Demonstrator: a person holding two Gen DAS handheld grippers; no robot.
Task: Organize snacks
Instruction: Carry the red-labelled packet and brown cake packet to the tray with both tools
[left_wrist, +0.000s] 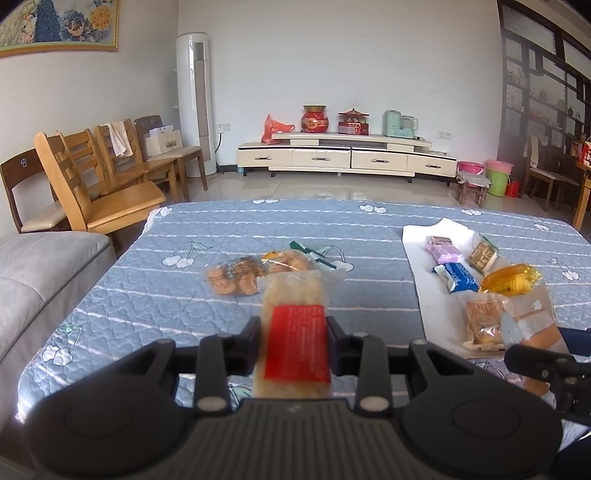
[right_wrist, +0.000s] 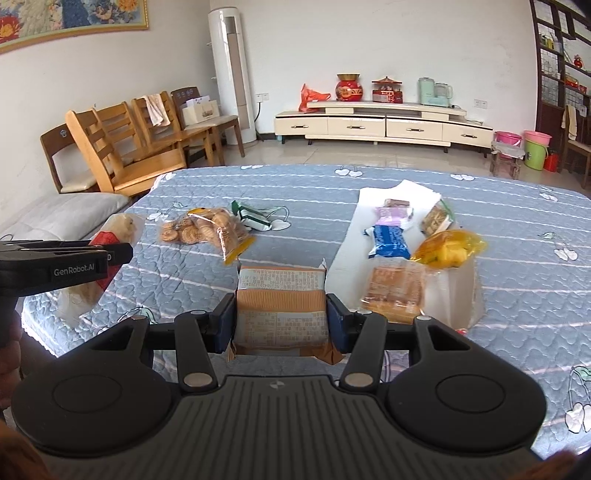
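Observation:
My left gripper (left_wrist: 293, 334) is shut on a long clear-wrapped snack bar with a red label (left_wrist: 295, 332), held above the blue quilted table (left_wrist: 147, 295). My right gripper (right_wrist: 281, 317) is shut on an orange-brown snack packet (right_wrist: 281, 314), also held above the table. The left gripper (right_wrist: 110, 253) with its bar (right_wrist: 101, 236) shows at the left of the right wrist view. Loose cookie bags (left_wrist: 240, 275) and a green-white packet (left_wrist: 314, 254) lie mid-table. A white sheet (left_wrist: 417, 251) at right holds purple (left_wrist: 445, 251), blue (left_wrist: 458, 277), yellow (left_wrist: 511, 280) and brown (left_wrist: 484, 317) packets.
Wooden chairs (left_wrist: 103, 184) stand beyond the table's left far corner and a grey sofa (left_wrist: 37, 277) runs along its left side. A white TV cabinet (left_wrist: 347, 155) and a tall air conditioner (left_wrist: 195, 103) stand at the far wall. Buckets (left_wrist: 498, 177) sit far right.

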